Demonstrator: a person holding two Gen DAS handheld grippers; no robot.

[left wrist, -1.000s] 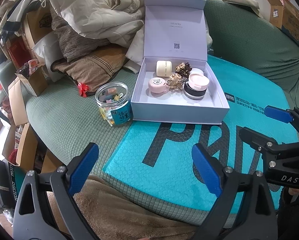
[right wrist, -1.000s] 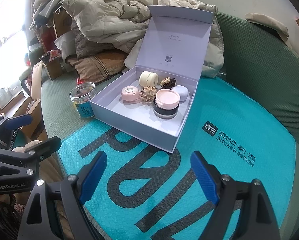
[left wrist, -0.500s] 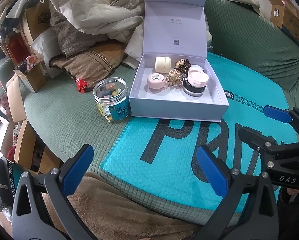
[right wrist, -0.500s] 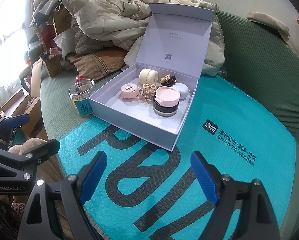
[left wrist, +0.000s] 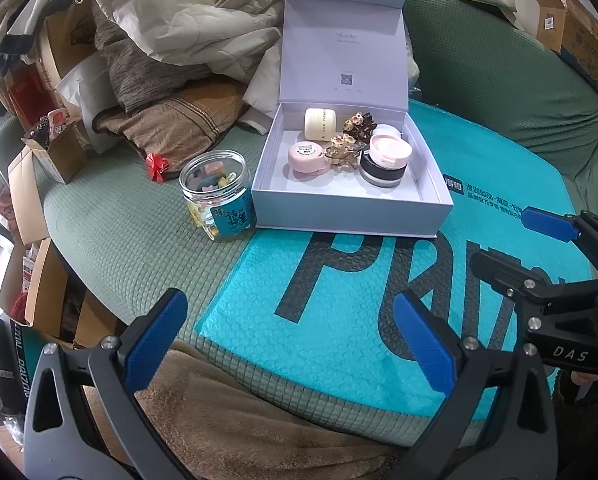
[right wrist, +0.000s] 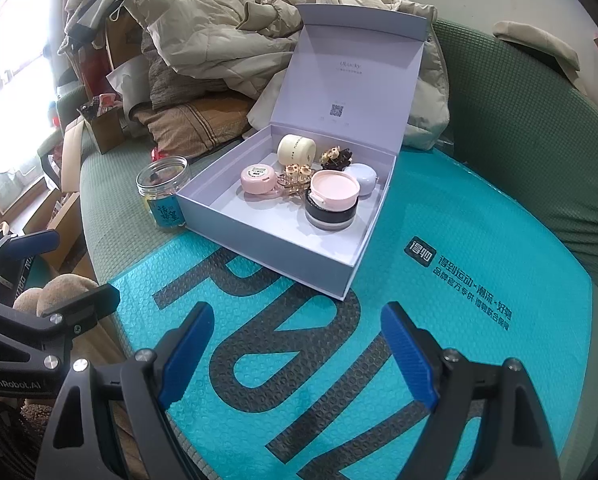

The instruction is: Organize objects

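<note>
Blue-padded and spread wide, the left gripper [left wrist: 291, 332] holds nothing; it hangs at six o'clock in its own view over the near edge of a teal bubble mailer [left wrist: 339, 292] and a brown fleece blanket [left wrist: 219, 412]. The right gripper [right wrist: 295, 344] also stands parted and empty above the mailer's black lettering, and it shows at three o'clock in the left view.

Farther out, toward twelve o'clock, a lavender gift box [left wrist: 351, 216] sits on the mailer with its lid upright. Inside lie a pink round case [left wrist: 306, 156], a black jar with a pink lid [left wrist: 385, 160], a cream jar [left wrist: 320, 123] on its side, gold and dark hair clips [left wrist: 349, 140] and a small lilac case [right wrist: 361, 178].

Just beside the box, at ten o'clock, a clear jar with a teal label [left wrist: 217, 196] stands lidless on the green cover [left wrist: 119, 240]. Beyond, a beige quilted coat [left wrist: 187, 4] is heaped over cushions.
</note>
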